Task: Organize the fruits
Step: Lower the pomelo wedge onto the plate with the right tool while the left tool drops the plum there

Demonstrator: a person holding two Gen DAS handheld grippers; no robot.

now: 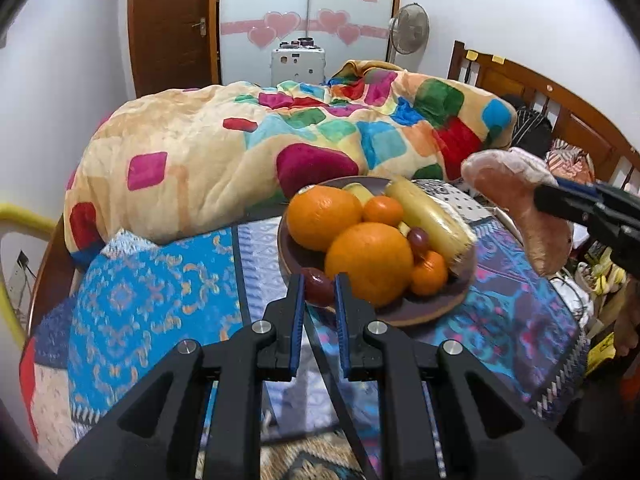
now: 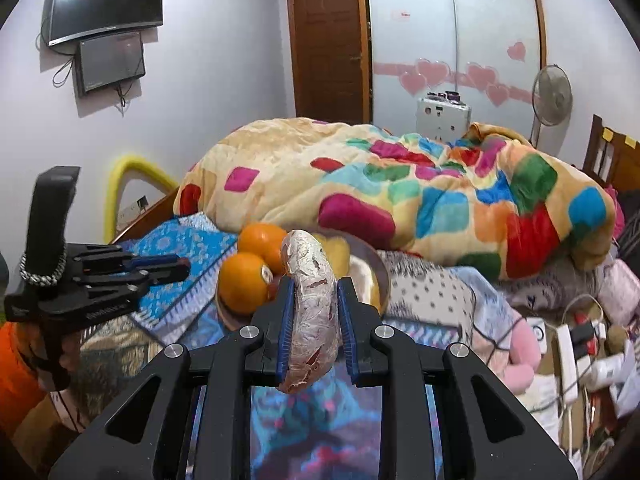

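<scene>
Above the plate [image 1: 420, 312] rim, right tongs [image 2: 313, 312] clench a sweet potato [image 2: 314, 320] (left tongs [image 1: 319, 300] closed, empty).

Bedroom with pale lilac walls [image 2: 224, 60]. Two dark screens hang on the left one, a curved TV [image 2: 106, 2] with a smaller monitor [image 2: 111, 62] right under it, cables dangling. Brown wooden door [image 2: 326, 40] at the back, beside a frosted sliding wardrobe [image 2: 452, 28] covered in pink heart stickers (very cute). A standing fan [image 2: 552, 96] sits by the right wall. The wooden bed's headboard [image 1: 532, 84] is on the right, with a rumpled blanket [image 1: 280, 140] of bright coloured squares over a blue patterned sheet [image 1: 152, 280].
</scene>
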